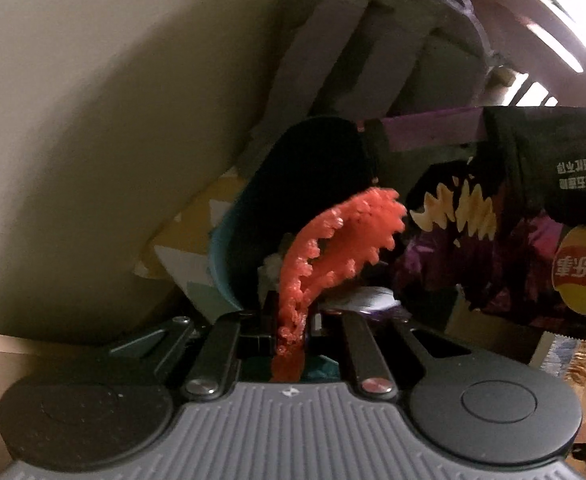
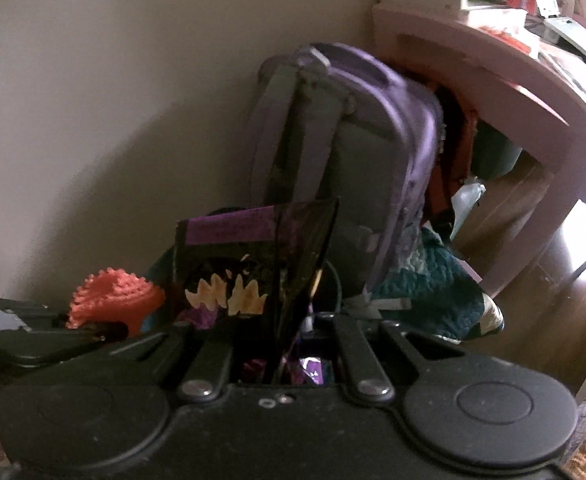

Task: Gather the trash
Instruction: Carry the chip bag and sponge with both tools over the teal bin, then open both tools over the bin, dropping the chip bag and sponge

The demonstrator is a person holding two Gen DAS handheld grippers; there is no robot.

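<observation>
Right now one orange spiky wrapper (image 1: pixel 333 248) is pinched in the left gripper (image 1: pixel 291 332), just ahead of it one bin (image 1: pixel 229 256); one purple chip bag (image 2: pixel 245 268) is clamped by the right gripper (image 2: pixel 277 344), wall and backpack (image 2: pixel 357 144) crowding close behind.

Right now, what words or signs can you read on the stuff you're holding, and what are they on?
Chip bag, round red and yellow logo: looks like "Lay's" with Chinese characters, mirrored and too blurred to be sure.
Chip bag, two lines of small white Chinese print: too small and blurred to read.
Chip bag in the right wrist view: no readable text.
Orange spiky piece: no text.
Purple backpack: no text seen.
</observation>
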